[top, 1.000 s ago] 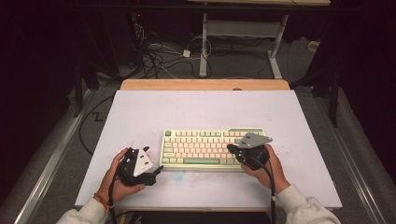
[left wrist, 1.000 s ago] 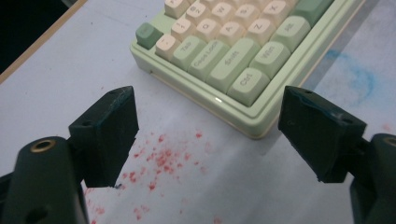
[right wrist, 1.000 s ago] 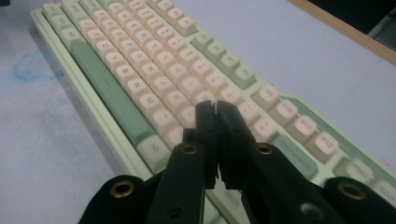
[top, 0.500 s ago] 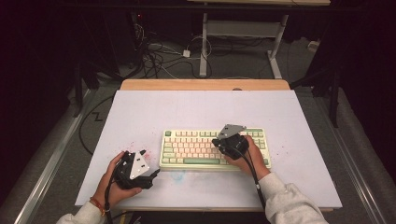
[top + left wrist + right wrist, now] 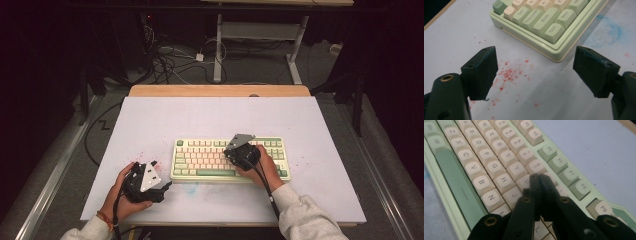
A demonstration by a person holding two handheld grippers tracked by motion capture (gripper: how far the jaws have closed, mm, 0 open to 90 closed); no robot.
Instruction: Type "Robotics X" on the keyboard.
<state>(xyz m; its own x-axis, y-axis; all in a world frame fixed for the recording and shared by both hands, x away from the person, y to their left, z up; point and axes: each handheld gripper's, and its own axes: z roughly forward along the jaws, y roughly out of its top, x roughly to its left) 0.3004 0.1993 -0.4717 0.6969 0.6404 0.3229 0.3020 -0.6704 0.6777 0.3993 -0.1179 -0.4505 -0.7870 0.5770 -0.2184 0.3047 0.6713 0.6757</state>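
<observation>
A cream and green keyboard lies on the white table mat, a little right of centre. My right gripper hovers over the keyboard's right half, jaws pressed together and empty. In the right gripper view the shut gripper tips sit over the cream keys near U and J of the keyboard. My left gripper rests on the mat left of the keyboard, open and empty. In the left gripper view the gripper spans bare mat, with the keyboard's Ctrl corner just ahead of it.
Red specks and a blue smudge stain the white mat. A wooden table edge runs along the back. Cables and a desk frame stand on the dark floor beyond.
My right gripper has moved left over the keyboard, from its right end to above the right-middle keys. My left gripper has drifted slightly back toward the table's front edge.
</observation>
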